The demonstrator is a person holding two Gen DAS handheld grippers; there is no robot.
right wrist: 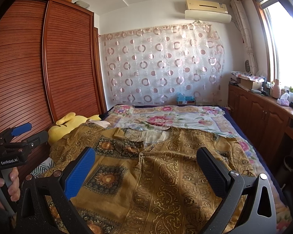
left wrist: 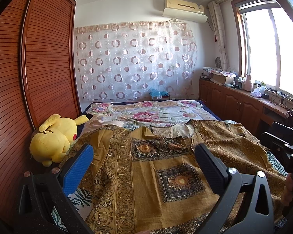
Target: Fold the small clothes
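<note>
Both grippers hang wide open above the bed, our left gripper (left wrist: 144,156) and right gripper (right wrist: 146,159) each holding nothing. We see the mustard patterned top (left wrist: 146,167) spread flat on the floral bedspread (left wrist: 158,111), its left edge touching a yellow plush toy (left wrist: 54,138).

Both grippers are held level side by side, the left gripper (left wrist: 144,156) and right gripper (right wrist: 146,159) each with jaws spread wide and empty, a hand (right wrist: 4,187) gripping the left's handle.
</note>
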